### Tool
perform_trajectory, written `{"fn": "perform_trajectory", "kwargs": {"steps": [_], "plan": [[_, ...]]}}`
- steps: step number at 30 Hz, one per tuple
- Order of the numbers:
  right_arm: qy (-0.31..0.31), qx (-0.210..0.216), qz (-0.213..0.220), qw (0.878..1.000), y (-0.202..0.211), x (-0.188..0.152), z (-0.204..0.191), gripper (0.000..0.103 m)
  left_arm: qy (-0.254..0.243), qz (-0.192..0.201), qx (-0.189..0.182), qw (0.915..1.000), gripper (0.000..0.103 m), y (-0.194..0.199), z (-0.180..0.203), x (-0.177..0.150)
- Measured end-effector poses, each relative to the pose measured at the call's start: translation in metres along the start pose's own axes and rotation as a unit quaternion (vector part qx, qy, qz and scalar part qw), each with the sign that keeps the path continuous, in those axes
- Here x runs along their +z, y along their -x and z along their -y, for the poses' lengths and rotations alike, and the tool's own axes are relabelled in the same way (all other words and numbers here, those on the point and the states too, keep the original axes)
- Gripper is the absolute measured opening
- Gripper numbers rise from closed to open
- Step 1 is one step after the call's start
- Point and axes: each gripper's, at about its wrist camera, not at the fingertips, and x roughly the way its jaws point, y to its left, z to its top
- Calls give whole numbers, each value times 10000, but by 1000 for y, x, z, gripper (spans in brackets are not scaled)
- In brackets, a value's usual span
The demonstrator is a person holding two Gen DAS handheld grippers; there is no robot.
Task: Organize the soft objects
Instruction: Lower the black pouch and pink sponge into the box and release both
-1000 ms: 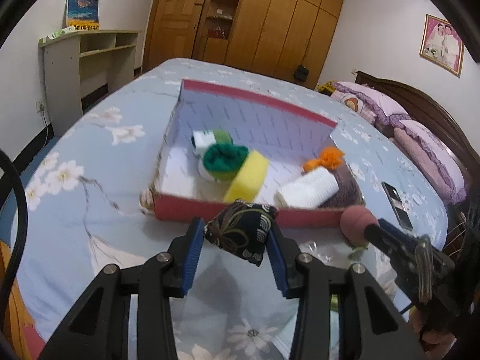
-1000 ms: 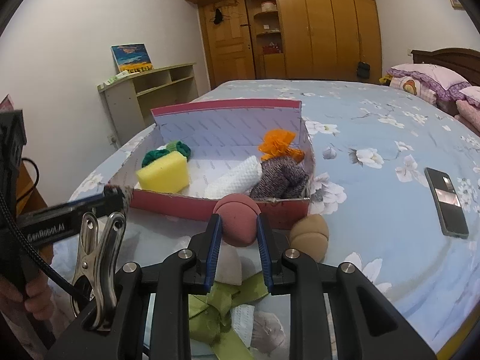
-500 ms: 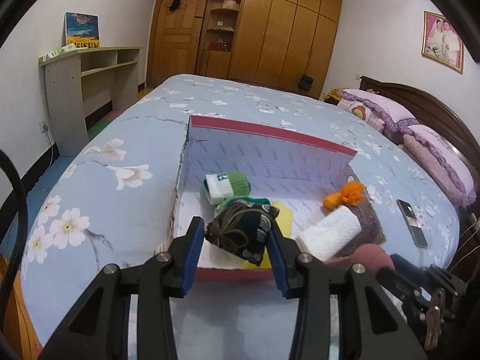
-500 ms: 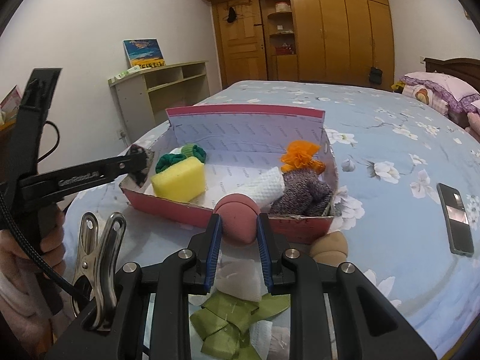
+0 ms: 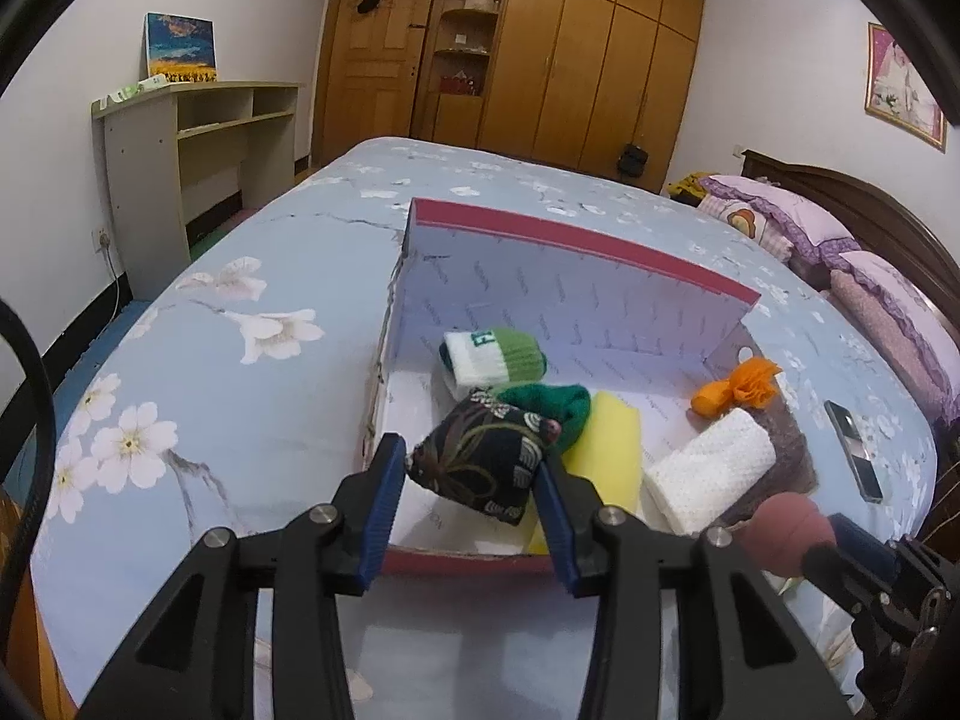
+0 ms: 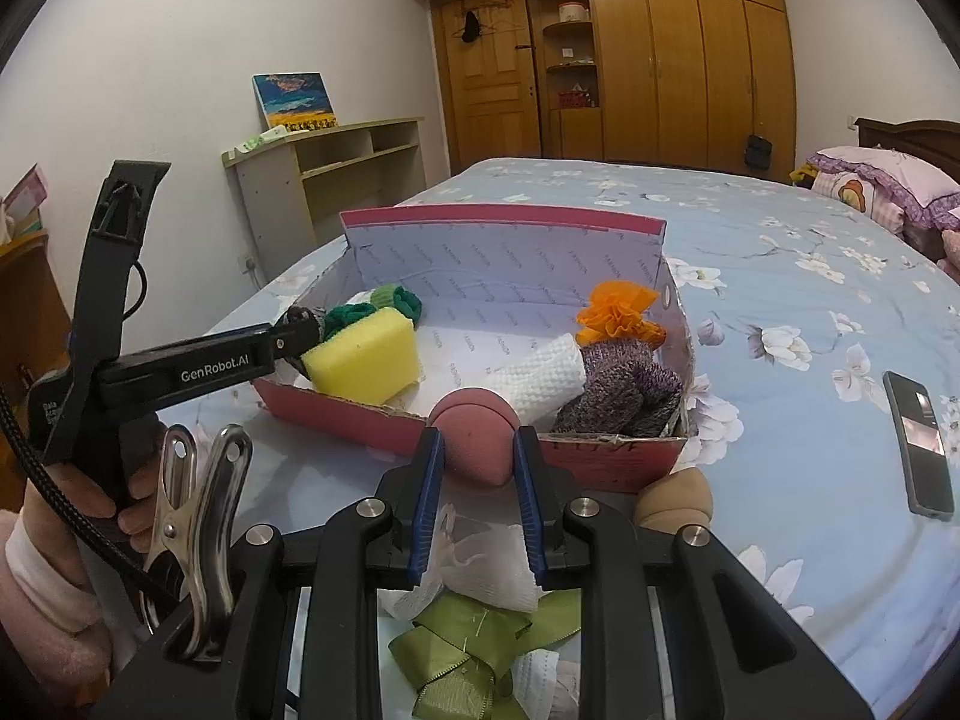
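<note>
Forward you've come — left gripper (image 5: pixel 468 495) pinching the dark floral beanbag (image 5: pixel 477 462) over the red cardboard box's (image 5: pixel 468 561) near-left corner, right gripper (image 6: pixel 477 480) clamping the pink foam ball (image 6: pixel 475 441) just short.

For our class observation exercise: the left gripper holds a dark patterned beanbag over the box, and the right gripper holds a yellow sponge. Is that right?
Not quite. The right gripper holds a pink ball, as the right wrist view shows; the yellow sponge lies in the box. The left gripper does hold the beanbag.

My left gripper (image 5: pixel 465 474) holds a beanbag (image 5: pixel 477 459) over the box (image 5: pixel 576 240) in the middle of the frame. My right gripper (image 6: pixel 477 468) holds a ball (image 6: pixel 474 435) before the box's near wall. A phone (image 6: pixel 918 441) lies at the right.
</note>
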Motion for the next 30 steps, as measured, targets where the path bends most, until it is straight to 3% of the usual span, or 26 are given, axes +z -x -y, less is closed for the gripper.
{"fn": "perform_trajectory", "kwargs": {"steps": [7, 15, 30], "plan": [[0, -2, 0, 10000, 0, 0, 0, 25, 55, -53, -16, 10000, 54, 2, -1, -2], [128, -47, 43, 9999, -3, 3, -4, 25, 67, 4, -16, 10000, 55, 11, -1, -1], [400, 63, 229, 9989, -24, 41, -25, 24, 195, 55, -18, 9998, 55, 23, -9, -7]]}}
